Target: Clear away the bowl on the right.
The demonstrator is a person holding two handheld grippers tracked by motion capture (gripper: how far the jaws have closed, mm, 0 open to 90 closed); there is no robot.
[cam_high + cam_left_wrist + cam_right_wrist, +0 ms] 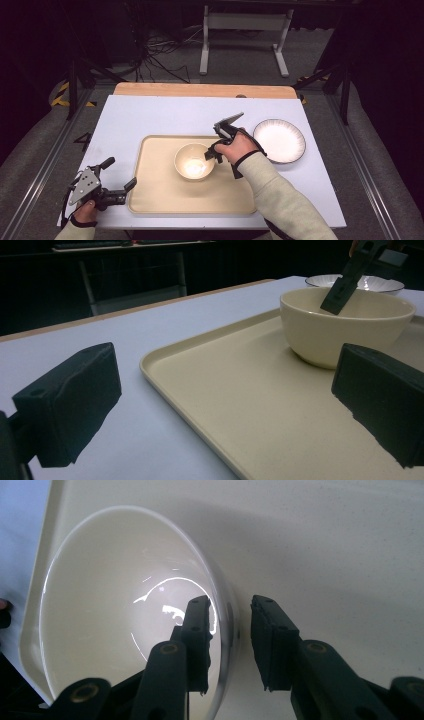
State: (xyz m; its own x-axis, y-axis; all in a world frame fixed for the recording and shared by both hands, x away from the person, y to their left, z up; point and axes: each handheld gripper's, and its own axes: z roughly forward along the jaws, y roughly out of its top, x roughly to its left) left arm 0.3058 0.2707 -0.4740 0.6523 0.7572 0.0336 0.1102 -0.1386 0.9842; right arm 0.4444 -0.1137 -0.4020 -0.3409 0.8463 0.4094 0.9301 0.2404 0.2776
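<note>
A cream bowl (194,161) (345,325) (125,605) stands empty on a beige tray (155,190) (240,405) (350,540). My right gripper (212,152) (230,602) straddles the bowl's right rim, one jaw inside and one outside. A gap shows between the outer pad and the wall, so the jaws stand open around the rim. In the left gripper view its inner jaw (345,285) dips into the bowl. My left gripper (119,172) (227,390) lies low at the tray's front left corner, wide open and holding nothing.
A white plate (279,140) (320,280) with a dark rim sits on the white table (150,115) just right of the tray. A wooden strip edges the table's far side. Beyond it are a floor with cables and a white stand.
</note>
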